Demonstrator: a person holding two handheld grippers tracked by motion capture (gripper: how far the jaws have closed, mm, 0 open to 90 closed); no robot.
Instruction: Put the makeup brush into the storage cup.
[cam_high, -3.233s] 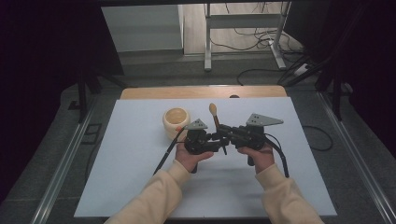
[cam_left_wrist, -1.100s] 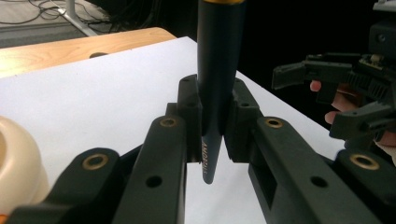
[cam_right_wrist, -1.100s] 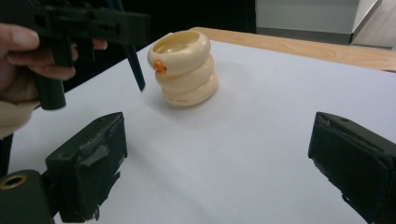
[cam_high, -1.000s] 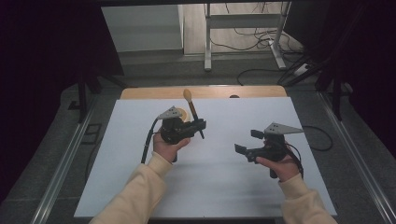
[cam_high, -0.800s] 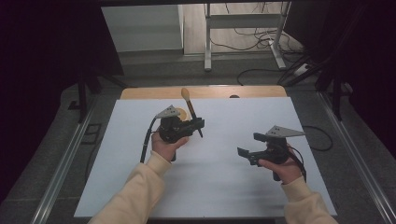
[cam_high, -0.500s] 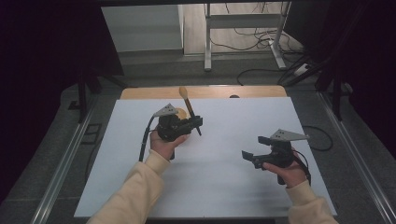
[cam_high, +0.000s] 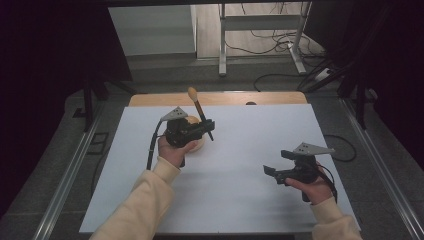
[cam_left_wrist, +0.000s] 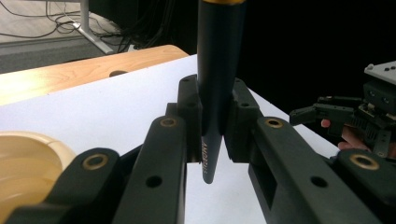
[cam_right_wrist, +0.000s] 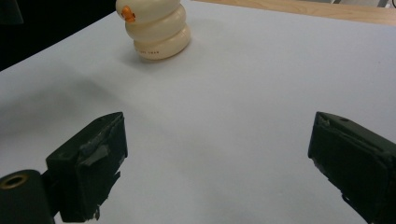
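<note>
Holder (cam_right_wrist: 156, 29) beside clamped brush (cam_left_wrist: 217, 70).

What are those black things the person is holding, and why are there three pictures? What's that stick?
Those black things are tongs, one in each hand, that pinch things much like a robot's claw would. One picture comes from a camera up high, looking down on the white table. The other two come from small cameras riding on the tongs, so you look along their black jaws.

The left tongs are pinched shut on a dark brush handle that stands nearly upright. From above you can see the brush's tan tip sticking up.

The right tongs are wide open and hold nothing. They hover over the bare table, nearer the person.

On the table sits a cream-coloured holder made of stacked rounded rings. The left tongs are right above it.
</note>
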